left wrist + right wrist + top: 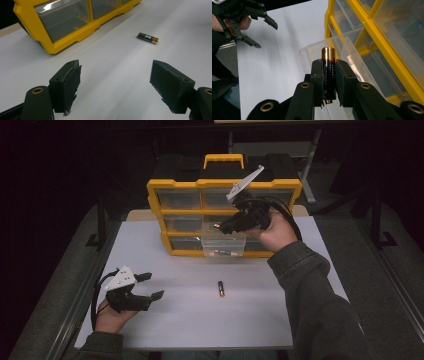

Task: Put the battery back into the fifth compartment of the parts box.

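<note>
A yellow organizer (200,184) with clear drawers stands at the back of the white table. Its bottom middle drawer (223,251) is pulled out. My right gripper (220,227) hovers above that drawer, shut on a black and copper battery (329,65) held upright between its pads over the open drawer (312,51). A second battery (220,289) lies on the table's middle, also seen ahead of the left jaws as the loose battery (148,38). My left gripper (154,285) rests at the front left, open and holding nothing, its pads (72,80) wide apart.
The white table top (175,320) ends at a front edge near the person's sleeves. A dark grey sleeve (320,300) crosses the right side. The organizer's front (62,42) stands left of the left gripper's line. Dark floor surrounds the table.
</note>
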Motion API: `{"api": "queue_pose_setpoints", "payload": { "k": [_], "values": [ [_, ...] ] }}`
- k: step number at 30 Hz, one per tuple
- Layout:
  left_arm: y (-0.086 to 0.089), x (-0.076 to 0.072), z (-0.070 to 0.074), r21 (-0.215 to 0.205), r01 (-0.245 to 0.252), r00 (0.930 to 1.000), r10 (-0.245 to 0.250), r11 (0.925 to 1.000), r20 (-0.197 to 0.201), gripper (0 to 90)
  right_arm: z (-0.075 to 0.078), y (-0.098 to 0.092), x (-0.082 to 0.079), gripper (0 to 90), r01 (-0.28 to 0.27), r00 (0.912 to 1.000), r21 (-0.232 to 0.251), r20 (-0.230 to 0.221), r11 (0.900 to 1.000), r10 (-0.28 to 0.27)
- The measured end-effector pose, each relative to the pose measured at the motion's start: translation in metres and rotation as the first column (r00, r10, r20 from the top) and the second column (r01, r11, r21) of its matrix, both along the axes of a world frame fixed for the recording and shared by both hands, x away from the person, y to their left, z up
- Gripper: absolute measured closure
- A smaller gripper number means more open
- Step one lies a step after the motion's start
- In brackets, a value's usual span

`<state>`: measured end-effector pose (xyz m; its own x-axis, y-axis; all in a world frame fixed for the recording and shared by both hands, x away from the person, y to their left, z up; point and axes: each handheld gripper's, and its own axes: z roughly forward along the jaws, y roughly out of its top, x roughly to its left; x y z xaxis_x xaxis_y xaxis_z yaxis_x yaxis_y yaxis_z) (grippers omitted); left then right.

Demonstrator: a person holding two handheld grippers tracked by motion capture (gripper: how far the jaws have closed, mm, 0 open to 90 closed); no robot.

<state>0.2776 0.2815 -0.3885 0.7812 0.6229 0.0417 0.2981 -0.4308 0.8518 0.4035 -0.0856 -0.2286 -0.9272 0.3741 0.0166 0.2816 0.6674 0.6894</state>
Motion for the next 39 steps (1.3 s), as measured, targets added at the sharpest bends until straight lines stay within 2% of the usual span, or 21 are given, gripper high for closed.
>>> {"api": "queue_pose_setpoints", "payload": {
  "k": [7,15,30,39],
  "values": [
    [0.0,0.0,0.0,-0.001,0.001,1.0,-0.001,1.0,0.001,23.5,-0.003,0.0,0.005,75.8,0.02,0.9998,-0.004,-0.009,1.0,-0.02],
    [0.002,0.0,0.001,0.018,0.005,1.0,-0.005,0.9998,-0.004,23.5,-0.005,0.0,0.01,75.8,0.047,0.9986,-0.007,-0.023,0.999,-0.047],
    [0.001,-0.001,0.001,0.005,-0.002,0.9999,0.002,1.0,-0.013,23.6,-0.014,0.003,0.021,75.8,0.072,0.9971,-0.024,-0.024,0.997,-0.073],
    [0.002,-0.001,0.001,-0.001,-0.002,1.0,0.002,1.0,-0.004,23.5,-0.019,0.006,0.026,75.8,0.083,0.9961,-0.037,-0.027,0.996,-0.084]
  ]
}}
